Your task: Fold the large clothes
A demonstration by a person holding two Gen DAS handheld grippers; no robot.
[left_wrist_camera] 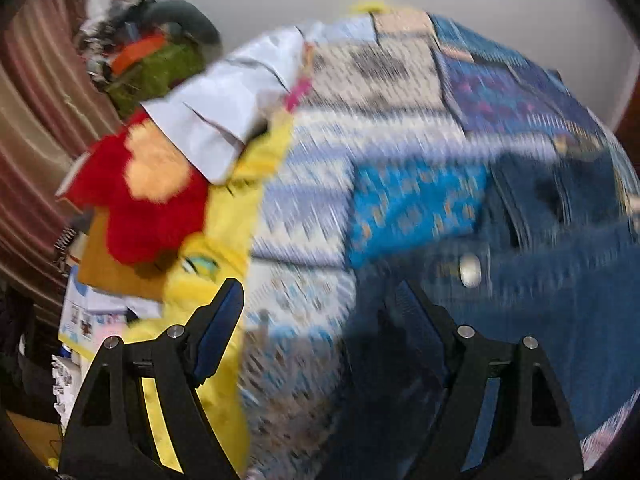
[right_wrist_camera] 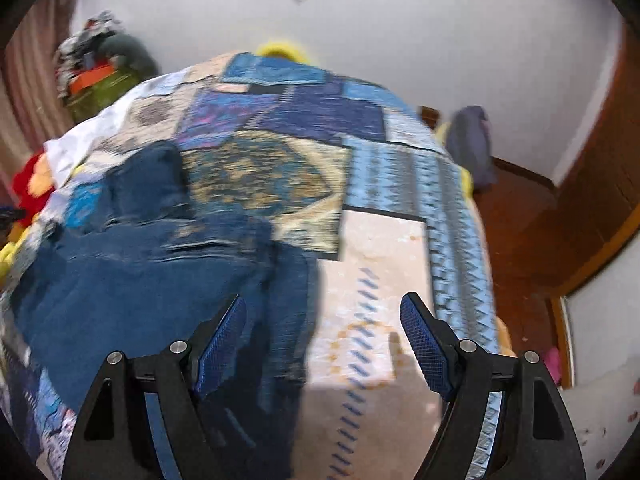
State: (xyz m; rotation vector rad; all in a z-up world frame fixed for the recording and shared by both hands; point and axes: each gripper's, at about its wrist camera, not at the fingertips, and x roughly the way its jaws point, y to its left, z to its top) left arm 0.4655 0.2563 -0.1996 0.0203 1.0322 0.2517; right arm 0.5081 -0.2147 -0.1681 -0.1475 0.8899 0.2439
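Observation:
A pair of dark blue jeans (left_wrist_camera: 540,280) lies on a bed with a patchwork blue and beige cover (left_wrist_camera: 312,208). In the left wrist view my left gripper (left_wrist_camera: 318,300) is open and empty, above the jeans' left edge near their metal button (left_wrist_camera: 470,270). In the right wrist view the jeans (right_wrist_camera: 140,272) lie crumpled across the left half of the bed cover (right_wrist_camera: 380,248). My right gripper (right_wrist_camera: 324,320) is open and empty, its left finger over the jeans' right edge, its right finger over bare cover. Both views are motion-blurred.
A red and yellow plush toy (left_wrist_camera: 156,196) and a white cloth (left_wrist_camera: 224,112) lie at the bed's left edge. A heap of clothes (right_wrist_camera: 100,68) sits by the striped curtain. A grey garment (right_wrist_camera: 472,144) hangs at the bed's far right. Wooden floor (right_wrist_camera: 520,232) runs on the right.

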